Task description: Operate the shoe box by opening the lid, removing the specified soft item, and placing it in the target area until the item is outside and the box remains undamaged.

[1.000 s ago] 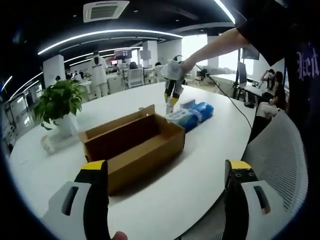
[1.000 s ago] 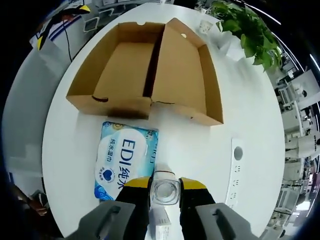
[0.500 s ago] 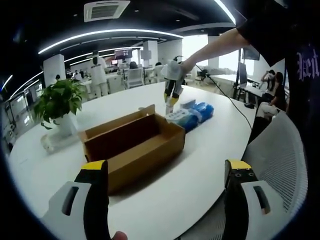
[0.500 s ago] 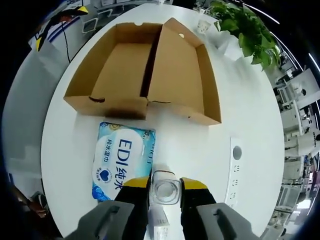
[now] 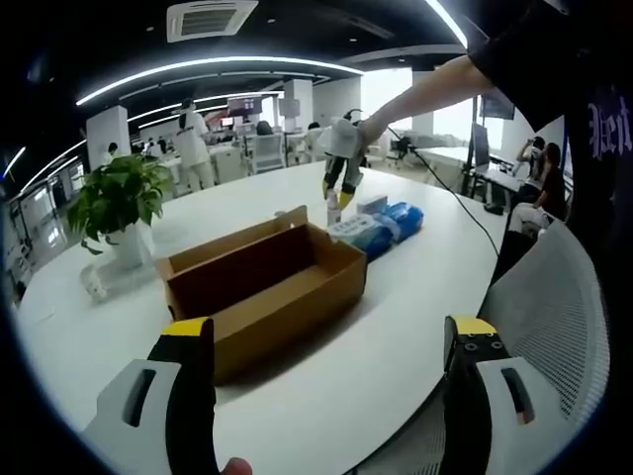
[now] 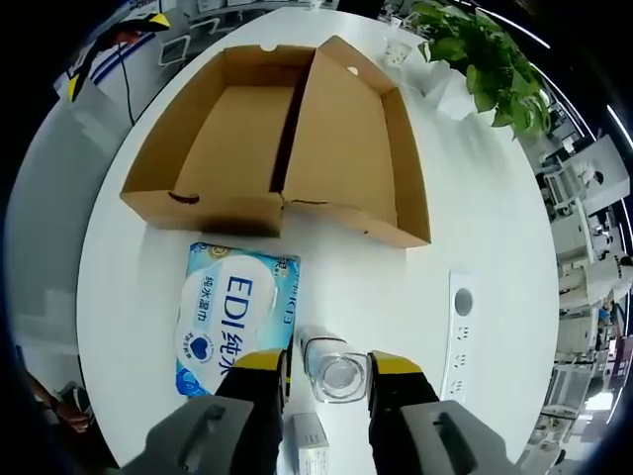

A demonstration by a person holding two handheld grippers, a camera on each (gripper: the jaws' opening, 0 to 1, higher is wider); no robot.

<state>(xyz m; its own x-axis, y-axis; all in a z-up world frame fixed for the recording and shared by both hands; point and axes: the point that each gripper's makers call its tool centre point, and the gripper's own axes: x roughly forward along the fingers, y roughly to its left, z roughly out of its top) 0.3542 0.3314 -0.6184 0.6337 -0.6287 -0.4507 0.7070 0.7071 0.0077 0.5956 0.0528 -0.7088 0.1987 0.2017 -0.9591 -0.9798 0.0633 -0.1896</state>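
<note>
Counting: one box [image 6: 287, 148], one wipes pack [image 6: 232, 315], one bottle [image 6: 333, 369]
Right gripper [image 6: 326, 366]: jaws apart, flanking bottle
Left gripper [image 5: 321, 341]: jaws wide, empty
Pack: 6 o'clock of box

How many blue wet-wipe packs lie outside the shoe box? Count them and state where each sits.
1. The wet-wipe pack lies flat on the white table, just outside the open shoe box and beside the right gripper. The box looks empty; none seems hidden.

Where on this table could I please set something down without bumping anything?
The white table is bare between the open cardboard box and the inset socket strip. It is crowded where the wet-wipes pack and clear bottle sit together.
</note>
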